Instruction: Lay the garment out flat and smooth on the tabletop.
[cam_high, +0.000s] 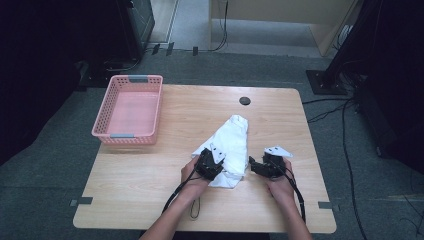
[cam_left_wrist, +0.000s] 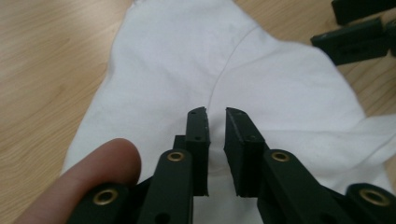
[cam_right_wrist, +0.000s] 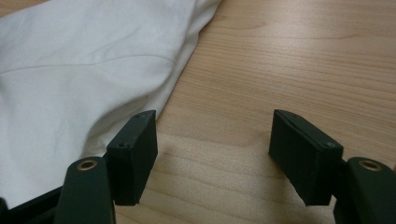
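Our left tongs (cam_left_wrist: 215, 114) stand nearly closed, nothing pinched, over the white cloth (cam_high: 231, 145) lying mid-worktop (cam_high: 150, 175). Our right tongs (cam_right_wrist: 212, 140) gape wide over bare wood just right of it.

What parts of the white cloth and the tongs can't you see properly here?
- High view: the near edge of the white cloth lies under the left tongs.
- Left gripper view: the cloth's near part sits behind the black jaws; whether they pinch fabric is unclear.
- Right gripper view: the picture's left edge cuts the cloth off.
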